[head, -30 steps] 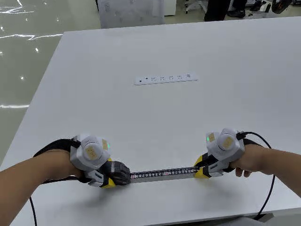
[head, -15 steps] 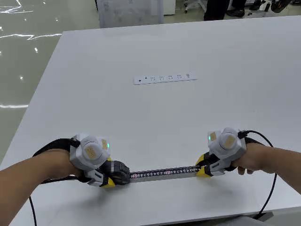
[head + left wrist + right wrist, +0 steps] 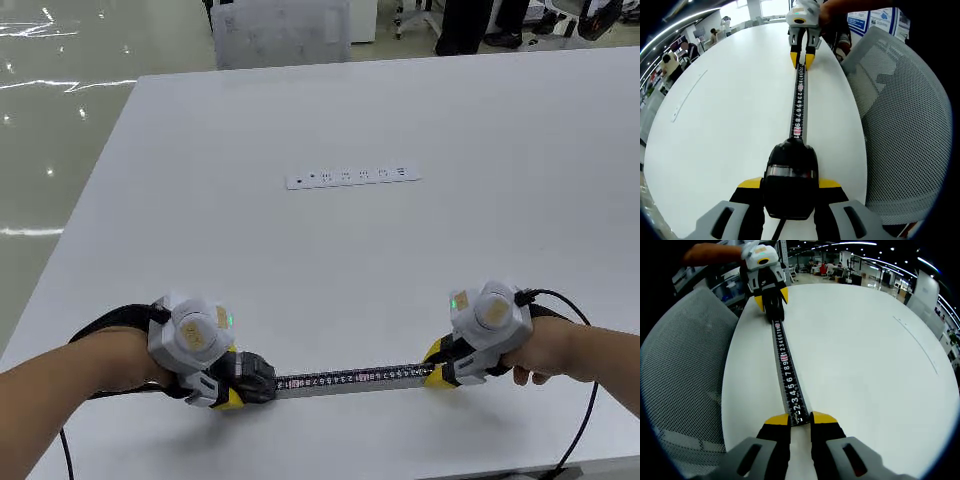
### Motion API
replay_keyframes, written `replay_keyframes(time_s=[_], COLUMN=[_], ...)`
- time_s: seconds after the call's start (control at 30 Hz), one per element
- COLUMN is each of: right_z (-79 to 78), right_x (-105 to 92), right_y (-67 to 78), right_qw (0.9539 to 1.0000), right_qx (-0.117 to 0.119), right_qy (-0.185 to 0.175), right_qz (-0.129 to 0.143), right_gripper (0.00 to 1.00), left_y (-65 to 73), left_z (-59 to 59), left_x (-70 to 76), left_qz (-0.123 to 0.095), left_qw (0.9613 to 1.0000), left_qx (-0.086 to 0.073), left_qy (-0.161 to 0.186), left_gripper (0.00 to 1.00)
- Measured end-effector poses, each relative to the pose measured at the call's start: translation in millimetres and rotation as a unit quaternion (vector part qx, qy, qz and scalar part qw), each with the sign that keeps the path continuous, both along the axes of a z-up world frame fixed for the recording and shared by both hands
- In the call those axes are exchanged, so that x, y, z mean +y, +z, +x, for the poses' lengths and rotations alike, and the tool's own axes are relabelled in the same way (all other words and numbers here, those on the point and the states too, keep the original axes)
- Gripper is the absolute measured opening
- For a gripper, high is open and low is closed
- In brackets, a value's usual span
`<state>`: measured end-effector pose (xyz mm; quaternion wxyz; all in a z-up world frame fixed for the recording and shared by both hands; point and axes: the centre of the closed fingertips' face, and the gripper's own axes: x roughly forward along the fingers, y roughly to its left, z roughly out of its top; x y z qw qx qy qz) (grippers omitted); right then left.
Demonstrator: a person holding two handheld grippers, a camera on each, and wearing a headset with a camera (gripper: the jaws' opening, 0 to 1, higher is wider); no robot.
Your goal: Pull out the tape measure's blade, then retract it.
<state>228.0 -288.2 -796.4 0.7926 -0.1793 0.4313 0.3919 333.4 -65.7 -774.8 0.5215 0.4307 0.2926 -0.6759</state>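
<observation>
Nearest of all, a mesh chair (image 3: pixel 900 120) crowds the near edge of the table (image 3: pixel 330 250). Just past it my left gripper (image 3: pixel 232 388) is clamped round the case (image 3: pixel 256 373), yellow tips pressed to either side of the black body, jaws only as wide as the case itself. In the left gripper view the case sits square between them, mouth pointing away from me. It rests on the tabletop, low and to my left. Out of its mouth runs the blade (image 3: pixel 350 379), flat and straight along the near edge towards my right, numbers up, no sag or twist that I can see. At the far end of it my right gripper (image 3: pixel 438 364) has the tip. The jaws are all but closed, and the thin strip is nipped between the yellow tips right at the low numbers. So that's the hook end, though the hook itself is too small to make out. Here's where we stand: I'd call the pull-out done or very nearly so, with a good run of blade stretched between two grippers that are well apart. What's left, as I judge it, is the whole second half. I'll have to walk the tip back towards the case and let the blade wind in under control, not snap home. Farther up the white top lies a power strip (image 3: pixel 350 175), well clear of the work.
</observation>
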Motion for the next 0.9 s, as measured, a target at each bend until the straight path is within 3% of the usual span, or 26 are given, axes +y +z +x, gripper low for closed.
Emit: replay_keyframes(time_s=[0.9], right_z=[-1.9], right_x=[-5.1], right_y=[0.7], right_qw=[1.0], right_qx=[0.005], right_qy=[-0.002], right_qz=[-0.004], right_gripper=[0.13], left_y=[-0.5], left_z=[0.7], left_x=[-1.5], left_qz=[-0.005], left_qw=[1.0], left_qx=[-0.002], left_qy=[0.007], left_gripper=[0.34])
